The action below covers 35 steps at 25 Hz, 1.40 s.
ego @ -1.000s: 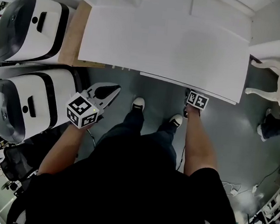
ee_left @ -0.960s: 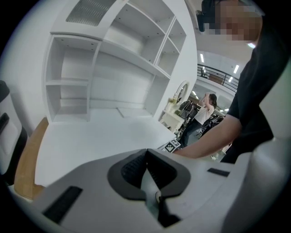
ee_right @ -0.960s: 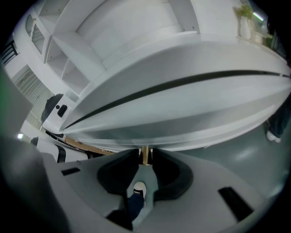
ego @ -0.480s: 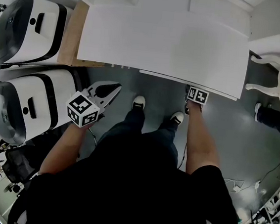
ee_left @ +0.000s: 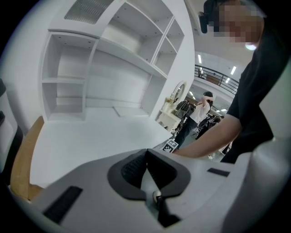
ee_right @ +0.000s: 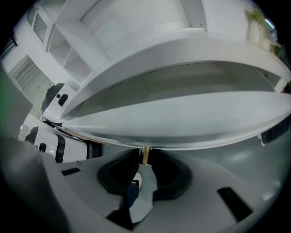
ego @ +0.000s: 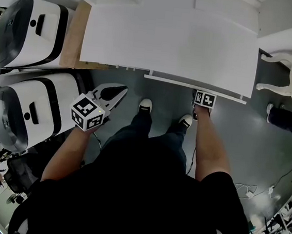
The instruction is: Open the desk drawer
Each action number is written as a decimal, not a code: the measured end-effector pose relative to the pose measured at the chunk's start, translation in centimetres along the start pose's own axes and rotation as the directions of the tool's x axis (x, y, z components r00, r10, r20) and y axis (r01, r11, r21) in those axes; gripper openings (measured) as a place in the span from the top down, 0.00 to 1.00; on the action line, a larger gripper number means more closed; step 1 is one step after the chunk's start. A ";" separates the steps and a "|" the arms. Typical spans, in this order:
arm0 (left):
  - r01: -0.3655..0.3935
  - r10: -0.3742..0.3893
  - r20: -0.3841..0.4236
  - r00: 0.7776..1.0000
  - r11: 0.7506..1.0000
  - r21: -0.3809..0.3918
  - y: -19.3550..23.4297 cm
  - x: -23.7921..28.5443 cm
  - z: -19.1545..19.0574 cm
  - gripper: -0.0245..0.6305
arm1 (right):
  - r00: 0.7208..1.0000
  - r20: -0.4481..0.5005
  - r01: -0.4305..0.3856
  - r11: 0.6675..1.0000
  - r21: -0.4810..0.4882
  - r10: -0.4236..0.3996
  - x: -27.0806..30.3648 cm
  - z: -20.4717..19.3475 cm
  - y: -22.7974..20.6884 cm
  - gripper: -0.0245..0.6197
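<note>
Tongs in the right hand [ee_right: 145, 160] are clamped on the small brass knob [ee_right: 144, 154] that hangs under the front of the drawer [ee_right: 182, 118]; the right gripper view shows 1 dark pad pressed to each side of its stem. In the head view the drawer front is a thin white strip that stands a little out from the front edge of the white counter [ego: 170, 38], under its right half, with the right marker cube just below it and the person's forearm stretched toward it.

The left tongs [ego: 114, 96] are held well apart from the drawer, off to the left above the grey floor [ego: 236, 144]. Their tips are pressed together with nothing between them, as the left gripper view shows. Beside them stand 2 white and black machines [ego: 28, 106], 1 behind the other. The person's 2 shoes [ego: 145, 107] rest on the floor just below the drawer. White shelves [ee_left: 113, 59] rise behind the counter, and a white chair [ego: 291, 72] stands at its right end.
</note>
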<state>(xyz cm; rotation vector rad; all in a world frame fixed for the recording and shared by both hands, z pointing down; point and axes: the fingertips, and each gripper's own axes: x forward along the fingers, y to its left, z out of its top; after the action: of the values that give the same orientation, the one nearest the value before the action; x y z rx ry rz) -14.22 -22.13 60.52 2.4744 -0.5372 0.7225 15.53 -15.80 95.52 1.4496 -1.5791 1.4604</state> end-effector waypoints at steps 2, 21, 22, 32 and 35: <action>0.005 -0.005 -0.001 1.000 1.000 0.005 -0.3 0.0 0.0 0.95 | 1.000 -0.008 -0.001 1.000 -0.003 0.001 -0.2 -0.7 0.1 0.83; 0.061 -0.060 -0.018 0.998 0.996 0.066 -3.7 -0.1 -0.9 0.95 | 0.998 -0.061 -0.005 1.000 -0.019 0.003 -2.4 -9.9 1.1 0.83; 0.064 -0.063 -0.019 0.998 0.996 0.068 -3.9 -0.2 -0.9 0.95 | 0.998 -0.063 -0.007 1.000 -0.017 0.006 -2.5 -10.4 1.2 0.83; 0.103 -0.101 -0.033 0.994 0.991 0.090 -5.8 0.1 -1.7 0.95 | 0.996 -0.086 -0.015 1.000 -0.013 0.013 -3.5 -14.7 1.9 0.83; 0.117 -0.113 -0.038 0.993 0.988 0.100 -6.3 0.2 -1.8 0.95 | 0.996 -0.089 -0.017 1.000 -0.010 0.016 -3.8 -15.7 2.1 0.83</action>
<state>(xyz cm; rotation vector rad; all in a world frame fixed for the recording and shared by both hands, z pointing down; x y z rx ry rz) -11.69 -16.13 59.72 2.5593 -0.3498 0.7596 10.41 -0.30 95.57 1.3496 -1.5456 1.5023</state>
